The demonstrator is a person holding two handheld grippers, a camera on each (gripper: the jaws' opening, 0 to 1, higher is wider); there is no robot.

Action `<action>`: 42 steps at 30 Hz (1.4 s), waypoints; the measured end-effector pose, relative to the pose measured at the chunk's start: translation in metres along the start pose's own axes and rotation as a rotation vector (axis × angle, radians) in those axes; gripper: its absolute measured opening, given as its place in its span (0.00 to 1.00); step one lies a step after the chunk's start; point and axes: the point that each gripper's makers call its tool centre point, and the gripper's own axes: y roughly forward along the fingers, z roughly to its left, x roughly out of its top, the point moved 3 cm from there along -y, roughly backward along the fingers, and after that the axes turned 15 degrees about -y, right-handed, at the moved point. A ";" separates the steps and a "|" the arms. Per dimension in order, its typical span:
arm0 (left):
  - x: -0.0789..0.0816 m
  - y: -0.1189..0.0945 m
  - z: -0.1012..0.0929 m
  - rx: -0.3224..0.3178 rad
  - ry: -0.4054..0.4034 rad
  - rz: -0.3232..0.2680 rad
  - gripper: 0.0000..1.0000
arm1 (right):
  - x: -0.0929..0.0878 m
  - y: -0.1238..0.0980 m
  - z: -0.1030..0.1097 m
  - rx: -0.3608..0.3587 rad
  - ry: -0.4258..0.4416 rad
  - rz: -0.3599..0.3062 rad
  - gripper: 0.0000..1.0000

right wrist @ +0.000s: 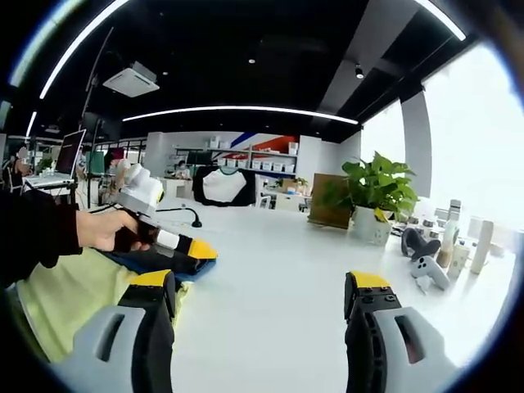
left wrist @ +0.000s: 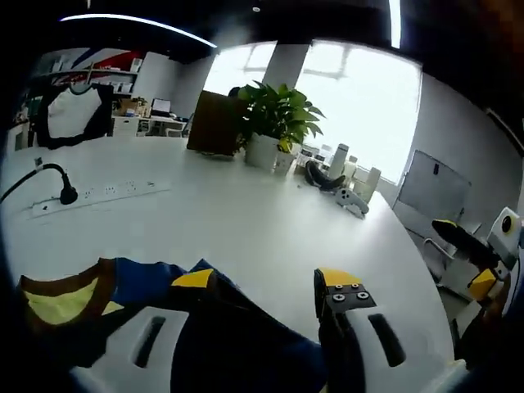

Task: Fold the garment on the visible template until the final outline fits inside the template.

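Left tool pinching soft navy garment; right tool agape.

One navy and yellow fabric garment (between the fingers), one leafy green potted plant, one white power strip, one white game controller.

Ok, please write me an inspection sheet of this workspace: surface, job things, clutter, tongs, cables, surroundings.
Surface: white table, wide and bare in the middle.
Job's things: garment, navy with brown collar and yellow lining, bunched at the near edge; in the right gripper view its yellow part lies spread. No template outline can be made out.
Clutter: potted plant, white controller, bottles by the window.
Tongs: left tongs shut on the garment; right tongs open, holding nothing.
Cables: black cable plugged into a white power strip.
Surroundings: office shelves, bright window, a shirt on display.
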 end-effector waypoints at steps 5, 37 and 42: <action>0.016 -0.012 0.005 0.025 0.098 -0.114 0.92 | -0.001 0.000 0.000 -0.002 -0.001 0.000 0.88; -0.021 -0.010 0.039 0.093 0.361 0.101 0.01 | -0.002 0.000 0.000 0.006 0.010 0.002 0.87; -0.023 0.002 0.036 0.094 0.343 0.098 0.01 | -0.002 -0.002 -0.003 0.003 0.016 -0.005 0.87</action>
